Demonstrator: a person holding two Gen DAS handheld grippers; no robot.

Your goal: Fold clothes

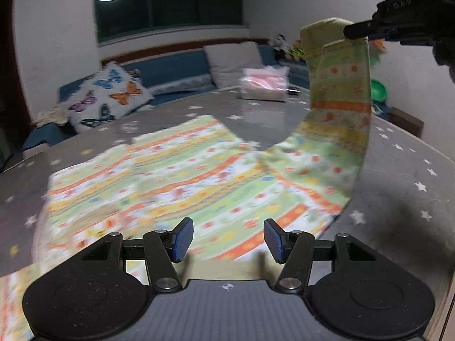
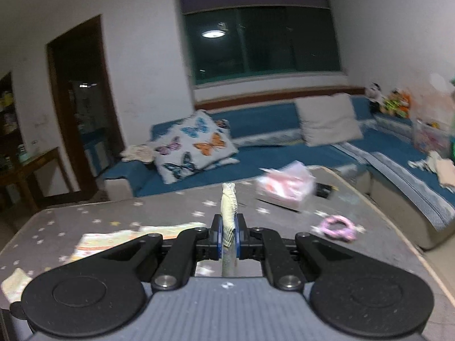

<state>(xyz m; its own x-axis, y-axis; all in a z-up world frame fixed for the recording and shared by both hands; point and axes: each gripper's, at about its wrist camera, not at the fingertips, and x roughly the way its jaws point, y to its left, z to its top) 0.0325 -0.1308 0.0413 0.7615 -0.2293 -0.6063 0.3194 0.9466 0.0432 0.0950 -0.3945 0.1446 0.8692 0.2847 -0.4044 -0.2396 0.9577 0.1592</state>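
A striped garment [image 1: 176, 182] in yellow, green, orange and white lies spread on the grey star-patterned table [image 1: 398, 153]. My left gripper [image 1: 229, 238] is open and empty, just above the garment's near edge. My right gripper [image 2: 228, 234] is shut on a bunched end of the garment [image 2: 228, 213]. In the left wrist view the right gripper [image 1: 366, 29] holds one sleeve or leg [image 1: 338, 91] lifted high above the table at upper right. The rest of the garment shows low left in the right wrist view [image 2: 113, 241].
A pink tissue pack [image 2: 284, 189] and a pink ring toy [image 2: 338, 227] lie on the far right of the table. A blue sofa [image 2: 256, 153] with a butterfly cushion [image 2: 193, 145] and a white cushion stands behind. A green ball [image 1: 378, 89] lies at right.
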